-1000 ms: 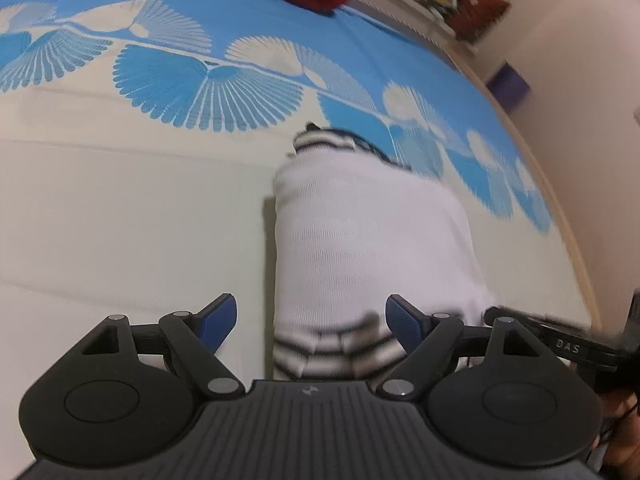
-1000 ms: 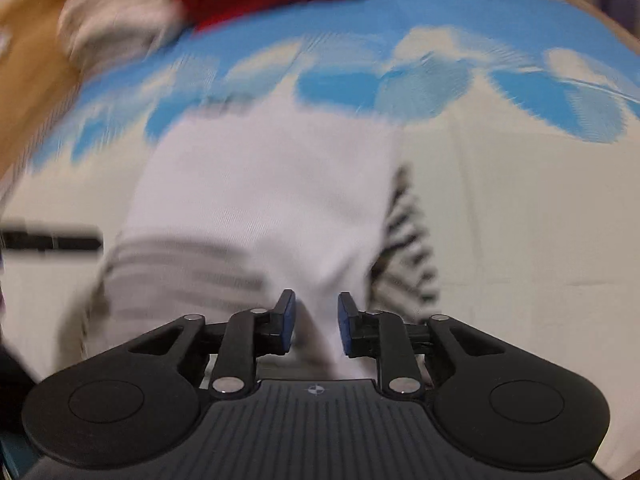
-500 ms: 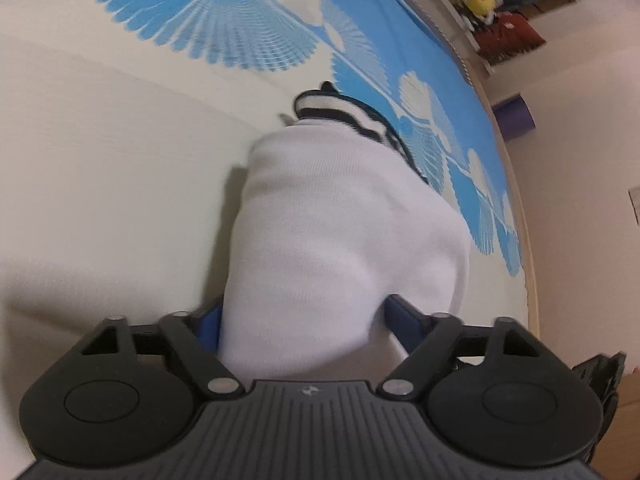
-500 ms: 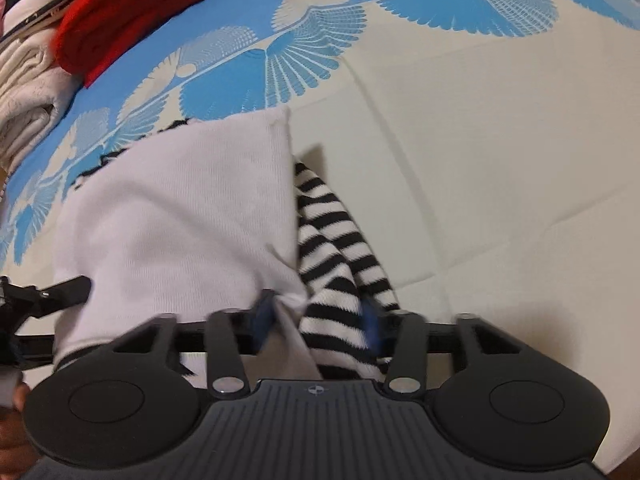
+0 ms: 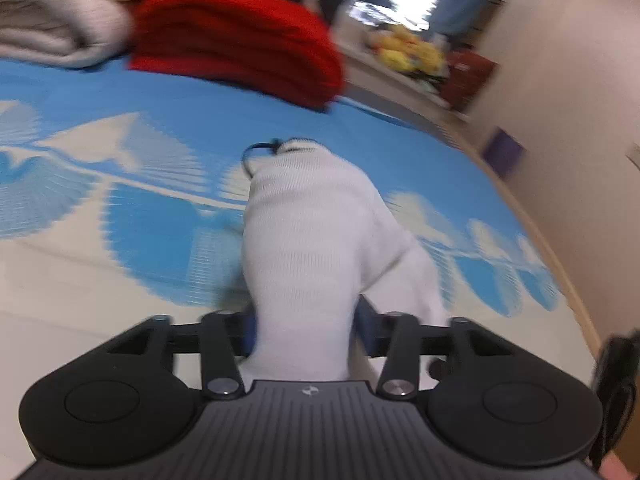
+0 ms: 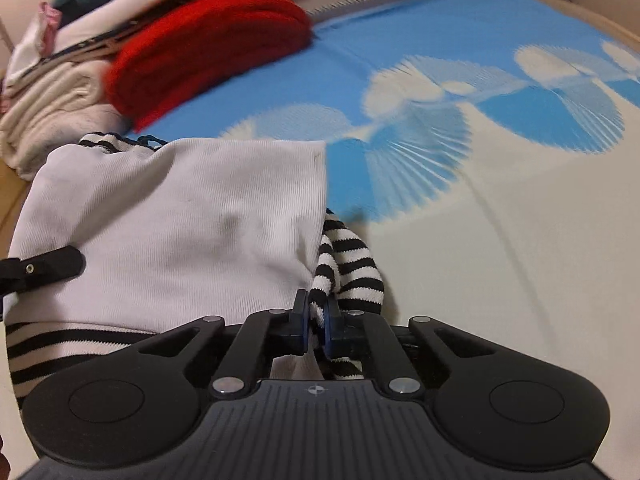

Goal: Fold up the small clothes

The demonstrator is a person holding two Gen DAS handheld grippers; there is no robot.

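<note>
White garment bunched in left hand-held gripper, right hand-held gripper pinching striped sleeve, no writing.

Two black two-finger grippers: the left gripper and the right gripper. Between their fingers, one white ribbed garment with black-and-white striped trim. Ahead of them, one folded red knit and one folded cream knit.

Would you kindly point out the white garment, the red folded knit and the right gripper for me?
white garment [image 6: 180, 232], right wrist view, on its flat ribbed middle.
red folded knit [image 5: 236, 40], left wrist view, on its top fold.
right gripper [image 6: 316, 320], right wrist view, between its fingertips, pinching striped fabric.
</note>
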